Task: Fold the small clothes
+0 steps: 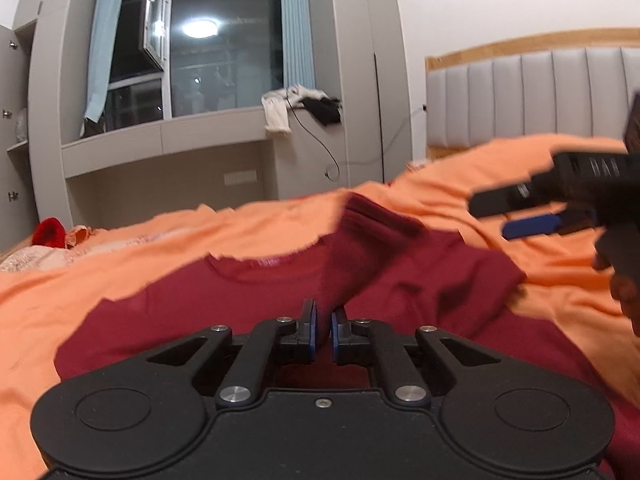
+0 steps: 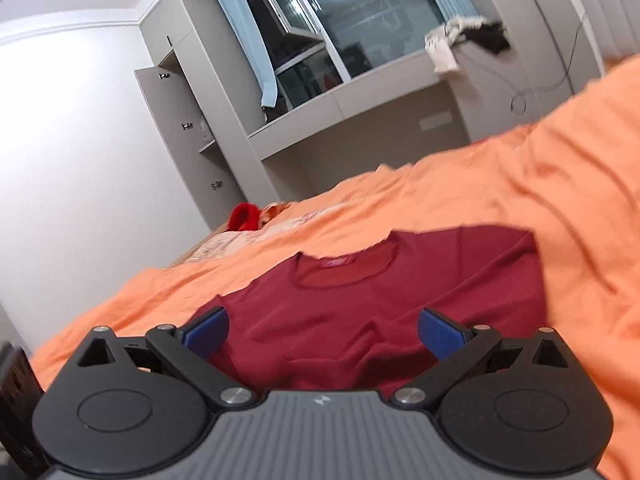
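Observation:
A small dark red shirt lies flat on the orange bedsheet, collar away from me. In the left wrist view my left gripper has its blue pads nearly together, pinching the shirt's sleeve, which runs from the jaws up and across the shirt's body. My right gripper hovers at the right over the sheet, fingers apart and empty. The right wrist view shows that same gripper open wide just above the shirt, whose collar faces the far side.
The orange sheet is wrinkled and bunched toward the grey padded headboard. A bright red soft item lies at the bed's far left corner. Clothes hang off the window ledge beyond. A hand holds the right gripper.

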`<state>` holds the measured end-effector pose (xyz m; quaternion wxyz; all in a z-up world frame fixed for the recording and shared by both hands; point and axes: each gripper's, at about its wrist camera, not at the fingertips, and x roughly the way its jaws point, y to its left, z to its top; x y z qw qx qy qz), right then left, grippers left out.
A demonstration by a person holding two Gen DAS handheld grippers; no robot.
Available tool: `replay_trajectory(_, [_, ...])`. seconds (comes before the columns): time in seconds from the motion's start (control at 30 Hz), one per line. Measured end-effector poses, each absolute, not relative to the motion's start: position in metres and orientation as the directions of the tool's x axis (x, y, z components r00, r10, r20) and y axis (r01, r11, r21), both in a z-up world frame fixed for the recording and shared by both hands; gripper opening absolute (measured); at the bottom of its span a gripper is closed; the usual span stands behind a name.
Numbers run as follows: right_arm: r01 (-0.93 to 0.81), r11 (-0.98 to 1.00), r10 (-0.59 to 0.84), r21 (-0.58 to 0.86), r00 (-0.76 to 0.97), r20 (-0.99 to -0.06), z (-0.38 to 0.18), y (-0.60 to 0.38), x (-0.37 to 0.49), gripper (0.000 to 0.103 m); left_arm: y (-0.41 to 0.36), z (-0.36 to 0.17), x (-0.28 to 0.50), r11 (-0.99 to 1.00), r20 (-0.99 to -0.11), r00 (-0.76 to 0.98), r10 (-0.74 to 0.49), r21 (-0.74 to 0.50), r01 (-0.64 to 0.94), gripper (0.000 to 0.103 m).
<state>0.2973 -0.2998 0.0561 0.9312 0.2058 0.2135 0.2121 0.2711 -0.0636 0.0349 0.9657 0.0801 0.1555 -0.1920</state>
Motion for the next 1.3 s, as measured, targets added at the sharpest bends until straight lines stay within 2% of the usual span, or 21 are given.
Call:
replay_trajectory(0.2, [-0.290, 0.819, 0.497, 0.495, 0.790, -0.359, 0.043, -0.293, 0.308, 0.103, -0.061, 0.026, 0.266, 0.893, -0.411, 0.830, -0.376, 0.077, 0.443, 0.021])
replay_trajectory(0.27, [-0.289, 0.837, 0.486, 0.465, 0.783, -0.388, 0.039, -0.287, 0.309, 0.103, -0.058, 0.026, 0.263, 0.878, -0.423, 0.806, -0.415, 0.048, 0.477, 0.039])
replay_trajectory(0.3, [-0.290, 0.850, 0.475, 0.440, 0.782, -0.403, 0.037, -0.284, 0.309, 0.103, -0.055, 0.028, 0.262, 0.864, -0.419, 0.793, -0.443, 0.036, 0.502, 0.043])
replay_trajectory(0.43, [-0.306, 0.907, 0.413, 0.291, 0.781, -0.468, 0.026, -0.265, 0.306, 0.103, -0.034, 0.041, 0.259, 0.819, -0.341, 0.767, -0.543, -0.013, 0.574, 0.079])
replay_trajectory(0.47, [-0.310, 0.922, 0.386, 0.232, 0.782, -0.489, 0.023, -0.258, 0.304, 0.103, -0.026, 0.045, 0.260, 0.819, -0.325, 0.770, -0.549, -0.023, 0.573, 0.082])
replay_trajectory(0.53, [-0.330, 0.937, 0.338, 0.114, 0.777, -0.530, 0.016, -0.243, 0.302, 0.103, -0.014, 0.051, 0.265, 0.842, -0.305, 0.798, -0.520, -0.023, 0.539, 0.083])
replay_trajectory(0.63, [-0.375, 0.927, 0.313, -0.003, 0.778, -0.544, 0.006, -0.227, 0.294, 0.103, 0.009, 0.057, 0.279, 0.907, -0.303, 0.862, -0.408, -0.026, 0.420, 0.083])
replay_trajectory(0.77, [-0.394, 0.918, 0.312, -0.040, 0.782, -0.539, 0.004, -0.221, 0.288, 0.103, 0.051, 0.056, 0.316, 0.995, -0.362, 0.927, -0.098, -0.055, 0.084, 0.083])
replay_trajectory(0.83, [-0.395, 0.919, 0.319, -0.023, 0.775, -0.545, 0.003, -0.222, 0.289, 0.103, 0.082, 0.050, 0.337, 0.994, -0.376, 0.927, -0.002, -0.105, -0.040, 0.082])
replay_trajectory(0.9, [-0.396, 0.918, 0.329, -0.004, 0.767, -0.550, 0.001, -0.225, 0.293, 0.103, 0.110, 0.043, 0.359, 0.979, -0.416, 0.907, 0.064, -0.152, -0.139, 0.077])
replay_trajectory(0.97, [-0.396, 0.918, 0.334, 0.009, 0.762, -0.555, 0.000, -0.227, 0.293, 0.103, 0.134, 0.034, 0.374, 0.954, -0.460, 0.885, 0.066, -0.231, -0.191, 0.067])
replay_trajectory(1.0, [-0.398, 0.917, 0.335, 0.010, 0.759, -0.559, 0.000, -0.228, 0.294, 0.103, 0.145, 0.029, 0.381, 0.936, -0.482, 0.876, 0.027, -0.295, -0.192, 0.063])
replay_trajectory(1.03, [-0.399, 0.917, 0.336, 0.011, 0.757, -0.560, 0.000, -0.228, 0.294, 0.103, 0.152, 0.025, 0.387, 0.918, -0.494, 0.869, -0.013, -0.351, -0.185, 0.053])
replay_trajectory(1.07, [-0.399, 0.917, 0.336, 0.011, 0.757, -0.561, -0.001, -0.228, 0.294, 0.103, 0.155, 0.020, 0.391, 0.902, -0.504, 0.862, -0.051, -0.393, -0.177, 0.038])
replay_trajectory(1.1, [-0.400, 0.917, 0.337, 0.011, 0.756, -0.561, -0.001, -0.228, 0.294, 0.103, 0.157, 0.016, 0.396, 0.895, -0.518, 0.852, -0.076, -0.411, -0.171, 0.029])
replay_trajectory(1.13, [-0.400, 0.916, 0.337, 0.010, 0.757, -0.560, -0.001, -0.229, 0.295, 0.103, 0.155, 0.013, 0.400, 0.898, -0.532, 0.843, -0.081, -0.405, -0.169, 0.015])
replay_trajectory(1.3, [-0.405, 0.914, 0.345, 0.016, 0.756, -0.557, 0.000, -0.232, 0.294, 0.103, 0.142, 0.007, 0.402, 0.917, -0.568, 0.823, 0.020, -0.316, -0.241, 0.010])
